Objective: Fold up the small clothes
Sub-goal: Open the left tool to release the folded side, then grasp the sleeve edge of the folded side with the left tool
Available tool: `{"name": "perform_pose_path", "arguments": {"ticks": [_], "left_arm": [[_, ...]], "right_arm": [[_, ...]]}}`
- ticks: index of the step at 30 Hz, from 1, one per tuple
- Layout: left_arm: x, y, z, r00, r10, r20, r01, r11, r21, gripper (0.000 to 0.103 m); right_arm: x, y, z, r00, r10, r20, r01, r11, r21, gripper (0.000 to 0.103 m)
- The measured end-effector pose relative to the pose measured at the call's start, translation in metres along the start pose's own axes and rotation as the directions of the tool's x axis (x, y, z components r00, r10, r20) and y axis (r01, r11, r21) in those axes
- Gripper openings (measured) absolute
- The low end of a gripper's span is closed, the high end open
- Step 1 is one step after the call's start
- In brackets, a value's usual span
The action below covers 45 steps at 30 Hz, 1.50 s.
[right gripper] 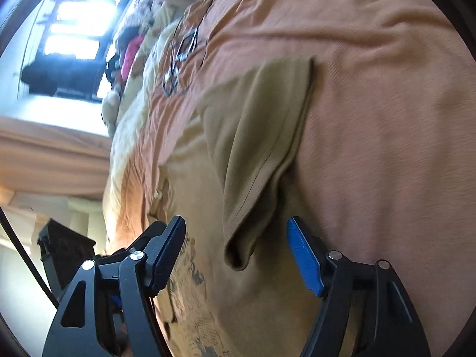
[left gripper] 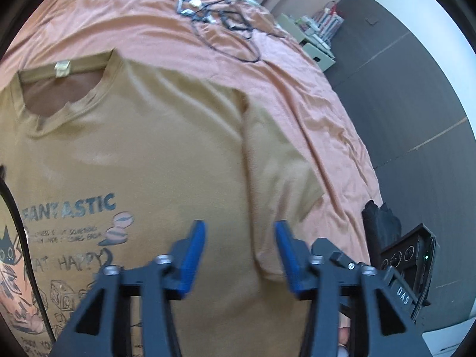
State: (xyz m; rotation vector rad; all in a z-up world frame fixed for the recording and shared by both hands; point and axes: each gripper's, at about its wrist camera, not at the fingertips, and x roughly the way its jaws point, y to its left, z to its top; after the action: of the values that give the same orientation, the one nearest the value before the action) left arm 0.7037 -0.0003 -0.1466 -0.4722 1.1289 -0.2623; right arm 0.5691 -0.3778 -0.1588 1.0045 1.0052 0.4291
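Orange bedsheet [left gripper: 297,95] fills both views, rumpled, with dark floor [left gripper: 401,95] off its far edge and a bright window [right gripper: 74,29] in the right wrist view. Lying flat on the sheet is the tan T-shirt [left gripper: 166,154], front up, collar [left gripper: 65,68] toward the top of the left view, its pale label showing, "FANTASTIC" printed across the chest. Cables [left gripper: 223,20] sit tangled on the sheet well beyond the collar.

Left gripper [left gripper: 239,253] hangs above the shirt's body near the sleeve seam, jaws apart, blue pads clear of the cloth, nothing between them. Right gripper [right gripper: 236,253] is low over the sleeve [right gripper: 261,136], jaws spread wide; the sleeve's hem stands up in a fold between the fingers, but the pads are off it on both sides. The frame is blurred, so whether the fold brushes either finger is hard to call. Black gear [left gripper: 410,255] sits at the sheet's edge by the left gripper.
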Motion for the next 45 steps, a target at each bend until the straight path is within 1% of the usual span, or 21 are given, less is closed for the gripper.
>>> {"name": "perform_pose_path", "arguments": {"ticks": [6,7,8,10,13,14,17,18,24,28,31,32,33,34,35,36,37,39,40,43,45], "left_arm": [[0.019,-0.038,0.0,1.0,-0.007,-0.018,0.009,0.996,0.091,0.053],[0.024,-0.045,0.0,1.0,-0.007,-0.023,0.01,0.994,0.106,0.053],[0.029,-0.051,0.0,1.0,-0.007,-0.029,0.011,0.993,0.12,0.053],[0.041,-0.064,0.001,0.999,-0.001,-0.044,0.008,0.988,0.155,0.053],[0.057,-0.081,0.002,0.998,0.014,-0.057,-0.002,0.978,0.208,0.053],[0.062,-0.085,0.002,0.998,0.018,-0.061,-0.004,0.975,0.222,0.053],[0.08,-0.098,0.004,0.997,0.029,-0.078,-0.007,0.964,0.267,0.053],[0.084,-0.102,0.005,0.996,0.03,-0.08,-0.007,0.961,0.277,0.053],[0.114,-0.124,0.008,0.993,0.06,-0.099,-0.022,0.937,0.35,0.053],[0.133,-0.132,0.007,0.987,0.123,-0.099,-0.073,0.912,0.403,0.053],[0.144,-0.131,0.006,0.983,0.154,-0.101,-0.099,0.904,0.415,0.052],[0.147,-0.13,0.007,0.981,0.166,-0.096,-0.111,0.901,0.419,0.048],[0.15,-0.13,0.007,0.979,0.182,-0.086,-0.13,0.897,0.423,0.039],[0.151,-0.129,0.007,0.977,0.199,-0.075,-0.149,0.893,0.425,0.034],[0.151,-0.128,0.009,0.976,0.208,-0.068,-0.161,0.893,0.419,0.024],[0.149,-0.124,0.013,0.976,0.207,-0.067,-0.163,0.901,0.401,0.012],[0.147,-0.121,0.015,0.977,0.2,-0.07,-0.158,0.908,0.388,0.006],[0.136,-0.118,0.02,0.985,0.153,-0.077,-0.115,0.924,0.365,0.005],[0.128,-0.117,0.022,0.989,0.13,-0.072,-0.096,0.927,0.363,0.005],[0.102,-0.114,0.029,0.994,0.101,-0.043,-0.08,0.933,0.35,0.005],[0.086,-0.11,0.034,0.995,0.095,-0.027,-0.081,0.939,0.335,0.005]], "right_arm": [[-0.031,-0.016,0.013,0.991,-0.029,0.13,0.019,0.997,0.08,0.069],[-0.033,-0.017,0.015,0.989,-0.032,0.145,0.019,0.996,0.086,0.062],[-0.036,-0.018,0.017,0.987,-0.038,0.158,0.023,0.996,0.091,0.057],[-0.036,-0.02,0.019,0.985,-0.037,0.169,0.02,0.995,0.101,0.044],[-0.036,-0.025,0.025,0.981,-0.037,0.19,0.012,0.991,0.13,0.034],[-0.036,-0.027,0.026,0.979,-0.04,0.202,0.012,0.99,0.14,0.033],[-0.039,-0.04,0.016,0.974,-0.044,0.224,0.009,0.988,0.154,0.028],[-0.044,-0.042,0.004,0.973,-0.044,0.229,0.009,0.988,0.155,0.026],[-0.053,-0.052,-0.003,0.966,-0.047,0.255,0.001,0.984,0.178,0.024],[-0.059,-0.058,-0.007,0.962,-0.047,0.27,-0.007,0.98,0.197,0.024],[-0.06,-0.059,-0.009,0.962,-0.044,0.271,-0.013,0.979,0.204,0.024],[-0.059,-0.059,-0.01,0.962,-0.043,0.271,-0.014,0.978,0.207,0.024],[-0.059,-0.059,-0.012,0.962,-0.041,0.27,-0.017,0.978,0.209,0.024],[-0.058,-0.059,-0.013,0.962,-0.04,0.27,-0.017,0.978,0.208,0.024],[-0.059,-0.059,-0.014,0.962,-0.038,0.269,-0.019,0.978,0.206,0.024],[-0.059,-0.058,-0.015,0.963,-0.035,0.268,-0.021,0.979,0.203,0.024],[-0.06,-0.058,-0.017,0.963,-0.029,0.266,-0.024,0.981,0.195,0.024],[-0.061,-0.053,-0.016,0.965,-0.017,0.261,-0.029,0.985,0.171,0.024],[-0.06,-0.051,-0.016,0.966,-0.013,0.259,-0.029,0.987,0.16,0.024],[-0.057,-0.04,-0.015,0.969,-0.01,0.248,-0.018,0.994,0.111,0.024],[-0.053,-0.031,-0.016,0.972,-0.001,0.233,-0.016,0.997,0.071,0.024]]}}
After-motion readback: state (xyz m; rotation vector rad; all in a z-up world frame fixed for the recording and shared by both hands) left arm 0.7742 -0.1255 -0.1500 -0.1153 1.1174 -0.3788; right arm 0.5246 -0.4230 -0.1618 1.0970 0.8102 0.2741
